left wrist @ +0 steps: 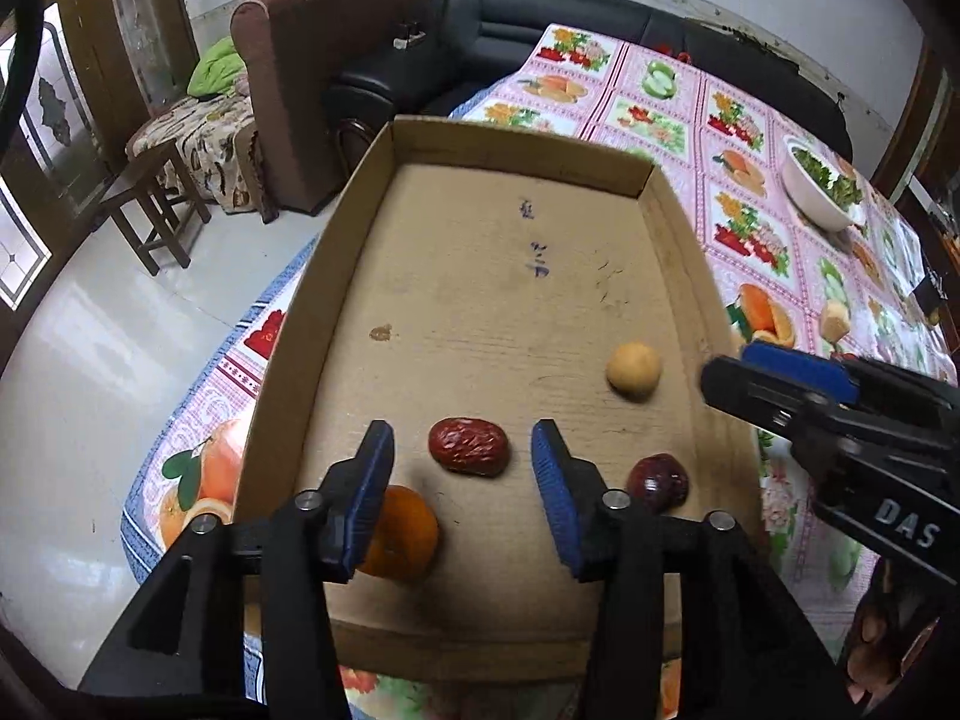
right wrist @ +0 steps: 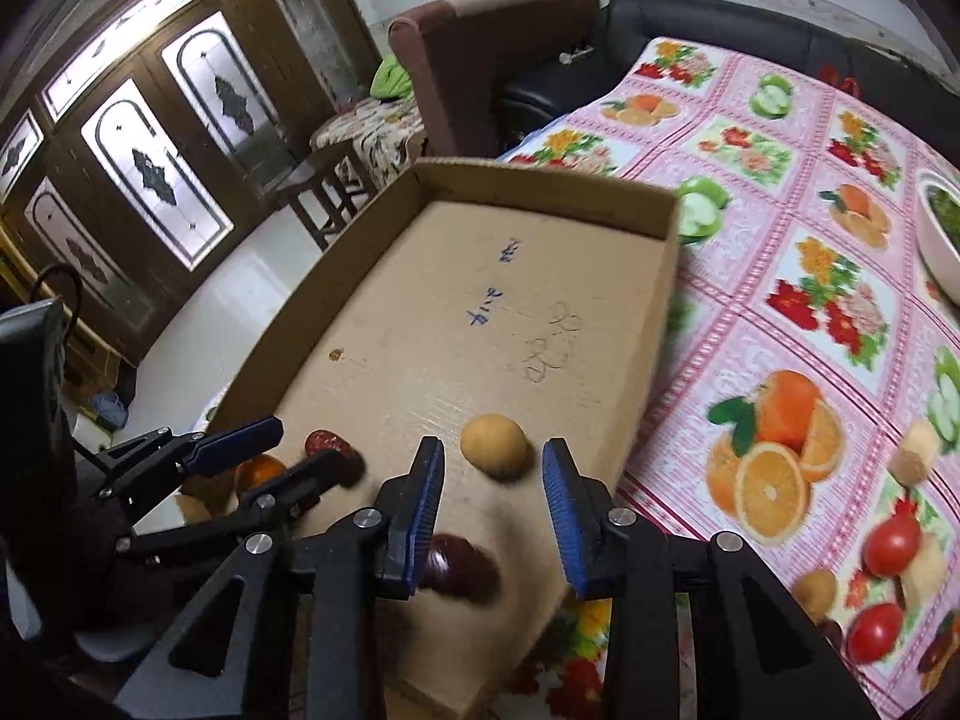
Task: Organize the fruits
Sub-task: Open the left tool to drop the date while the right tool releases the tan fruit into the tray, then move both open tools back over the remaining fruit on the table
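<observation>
A shallow cardboard tray (left wrist: 672,222) (right wrist: 669,276) lies on the table. In it are a red date (left wrist: 469,446) (right wrist: 327,444), a darker date (left wrist: 657,482) (right wrist: 462,564), a small tan round fruit (left wrist: 633,371) (right wrist: 495,443) and an orange (left wrist: 399,531) (right wrist: 258,471). My left gripper (left wrist: 462,468) is open and empty over the tray, with the red date between its fingertips. My right gripper (right wrist: 493,480) is open and empty, just short of the tan fruit, above the darker date. It also shows in the left wrist view (left wrist: 780,378).
The table has a pink fruit-print cloth (left wrist: 750,228) (right wrist: 810,300). A white bowl of greens (left wrist: 819,186) (right wrist: 942,240) stands at the far right. Loose tomatoes (right wrist: 891,543) and a tan piece (right wrist: 912,459) lie right of the tray. Armchair, sofa and stool stand beyond the table.
</observation>
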A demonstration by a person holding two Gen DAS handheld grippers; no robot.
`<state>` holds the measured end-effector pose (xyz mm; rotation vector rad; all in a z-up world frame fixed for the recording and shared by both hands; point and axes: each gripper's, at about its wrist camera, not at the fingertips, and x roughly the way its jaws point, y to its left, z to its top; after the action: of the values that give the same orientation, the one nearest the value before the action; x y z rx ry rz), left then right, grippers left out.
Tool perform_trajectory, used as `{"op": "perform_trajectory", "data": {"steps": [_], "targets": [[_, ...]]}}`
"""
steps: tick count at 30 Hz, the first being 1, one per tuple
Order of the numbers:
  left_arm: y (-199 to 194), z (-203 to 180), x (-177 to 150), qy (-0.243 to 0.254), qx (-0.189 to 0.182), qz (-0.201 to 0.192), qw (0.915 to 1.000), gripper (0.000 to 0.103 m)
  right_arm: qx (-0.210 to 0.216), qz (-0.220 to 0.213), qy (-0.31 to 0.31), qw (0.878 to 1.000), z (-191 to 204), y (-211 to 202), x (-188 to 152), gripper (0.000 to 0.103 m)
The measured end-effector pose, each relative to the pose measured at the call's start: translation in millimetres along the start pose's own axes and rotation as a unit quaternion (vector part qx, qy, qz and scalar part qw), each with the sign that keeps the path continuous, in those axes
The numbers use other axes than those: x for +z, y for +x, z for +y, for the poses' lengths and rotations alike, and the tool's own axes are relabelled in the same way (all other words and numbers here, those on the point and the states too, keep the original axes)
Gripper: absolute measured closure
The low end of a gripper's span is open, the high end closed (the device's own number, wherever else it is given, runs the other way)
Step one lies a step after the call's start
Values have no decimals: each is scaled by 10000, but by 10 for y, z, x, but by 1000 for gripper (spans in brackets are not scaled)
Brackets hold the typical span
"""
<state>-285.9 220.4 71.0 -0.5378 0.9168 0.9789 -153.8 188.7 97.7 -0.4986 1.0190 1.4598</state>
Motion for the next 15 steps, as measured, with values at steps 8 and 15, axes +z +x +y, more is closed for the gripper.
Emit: {"op": "perform_trajectory", "data": {"steps": [8, 15], "targets": [[-196, -184, -6, 67, -183, -148, 9997, 53, -66, -343, 411, 9985, -287, -499, -309, 62], [-302, -402, -71, 270, -335, -182, 9989, 53, -280, -425, 746, 9959, -592, -775, -618, 62]]}}
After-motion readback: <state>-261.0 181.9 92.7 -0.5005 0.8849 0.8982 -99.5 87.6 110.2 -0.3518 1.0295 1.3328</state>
